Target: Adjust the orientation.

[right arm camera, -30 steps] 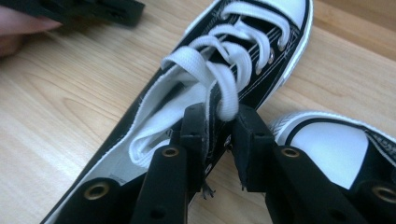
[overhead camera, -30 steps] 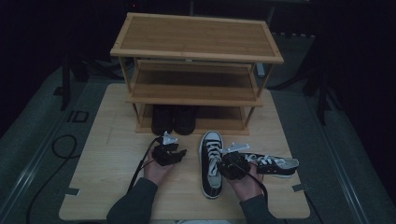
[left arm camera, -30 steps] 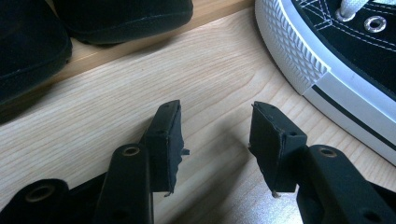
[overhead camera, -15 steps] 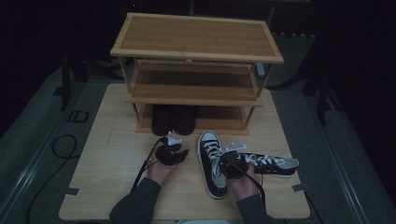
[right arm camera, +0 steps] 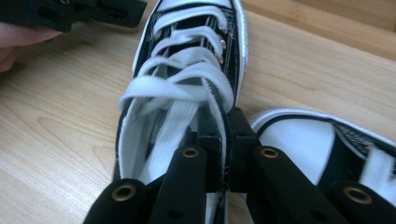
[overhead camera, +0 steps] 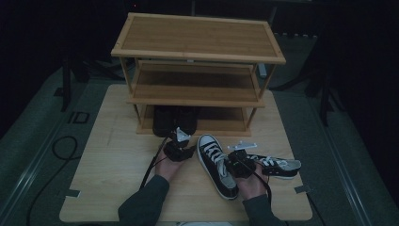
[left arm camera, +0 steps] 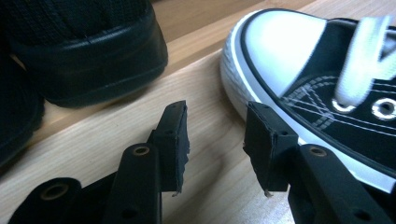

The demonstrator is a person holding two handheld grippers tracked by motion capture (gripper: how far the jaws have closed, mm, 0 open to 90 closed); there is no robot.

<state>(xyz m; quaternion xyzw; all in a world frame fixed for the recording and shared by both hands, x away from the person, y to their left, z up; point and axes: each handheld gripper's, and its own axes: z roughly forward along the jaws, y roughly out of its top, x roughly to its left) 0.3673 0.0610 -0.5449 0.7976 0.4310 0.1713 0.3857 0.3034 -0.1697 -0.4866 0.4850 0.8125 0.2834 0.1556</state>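
Right claw [right arm camera: 224, 140] — clamped on sneaker [right arm camera: 187, 79] collar | left claw [left arm camera: 217, 135] — wide, beside its toe

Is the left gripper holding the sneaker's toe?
No, the left gripper is open beside the sneaker, its jaws apart over bare table.

Dim room, grey floor [overhead camera: 42, 141], light wooden table [overhead camera: 113, 188], three-tier bamboo rack [overhead camera: 197, 37] at its back.

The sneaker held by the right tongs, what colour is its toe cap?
White, on a black canvas sneaker with white laces; the left gripper view shows it best.
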